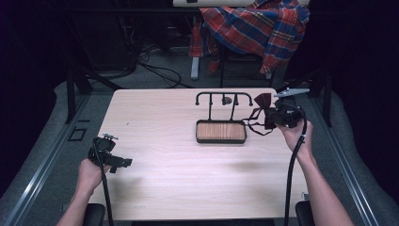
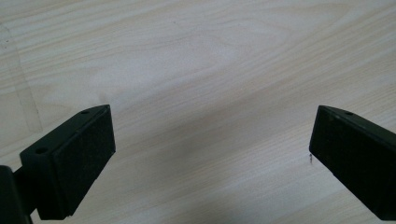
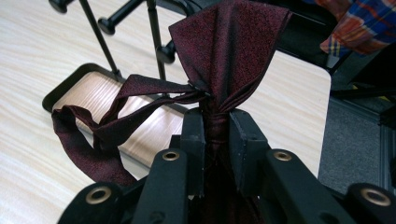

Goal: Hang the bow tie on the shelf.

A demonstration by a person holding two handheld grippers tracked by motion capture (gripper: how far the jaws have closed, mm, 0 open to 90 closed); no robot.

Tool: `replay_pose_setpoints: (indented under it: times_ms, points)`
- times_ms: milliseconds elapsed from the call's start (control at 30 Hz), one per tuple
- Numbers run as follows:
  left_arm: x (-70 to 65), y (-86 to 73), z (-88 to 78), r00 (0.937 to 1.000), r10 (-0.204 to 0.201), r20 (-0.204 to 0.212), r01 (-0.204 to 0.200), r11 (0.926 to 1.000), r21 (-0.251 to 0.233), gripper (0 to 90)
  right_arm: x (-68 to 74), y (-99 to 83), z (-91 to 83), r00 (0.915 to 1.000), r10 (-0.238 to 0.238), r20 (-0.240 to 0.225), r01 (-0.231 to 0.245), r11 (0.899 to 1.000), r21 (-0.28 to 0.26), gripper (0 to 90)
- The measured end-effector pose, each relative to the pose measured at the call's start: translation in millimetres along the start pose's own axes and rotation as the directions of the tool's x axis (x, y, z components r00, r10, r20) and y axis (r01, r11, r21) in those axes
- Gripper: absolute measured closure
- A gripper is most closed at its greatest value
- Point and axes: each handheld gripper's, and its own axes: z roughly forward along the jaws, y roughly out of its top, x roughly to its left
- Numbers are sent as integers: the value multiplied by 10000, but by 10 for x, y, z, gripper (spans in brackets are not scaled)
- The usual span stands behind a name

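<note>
My right hand-held gripper [image 3: 215, 140] clamps the maroon bow tie [image 3: 224, 51] at 3 o'clock of the stand [image 1: 221, 100], not hung yet; left hand-held gripper [image 2: 210, 154] idles wide.

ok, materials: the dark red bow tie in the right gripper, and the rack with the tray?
Bow tie: woven fabric, likely silk or satin-type polyester; it folds softly, shows a fine speckled weave and a slight sheen. Its strap looks like the same cloth.
Rack: thin black rods with knob ends, probably painted metal, matte.
Tray: black rim, wood-grain floor; real wood or laminate, can't tell.
</note>
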Motion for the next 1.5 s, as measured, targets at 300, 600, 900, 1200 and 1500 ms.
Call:
replay_pose_setpoints:
  times_ms: [300,600,900,1200,1500]
  points:
    - [-7,1,5,10000,11,35,-11,10000,17,3,17,139,63,9999,103,19,-103,9997,-239,772]
    - [-6,0,4,10000,35,52,-36,10000,38,3,29,281,214,9993,366,47,-364,9984,-440,772]
    - [-8,0,8,10000,2,79,-3,10000,42,4,-74,315,357,9948,1010,114,-1004,9939,-452,772]
    - [-13,2,15,10000,59,47,-59,10000,66,4,-243,244,433,9815,1914,-3,-1912,9801,-539,772]
    - [-15,2,18,10000,70,46,-71,9999,78,4,-355,235,451,9617,2707,-419,-2734,9580,-861,771]
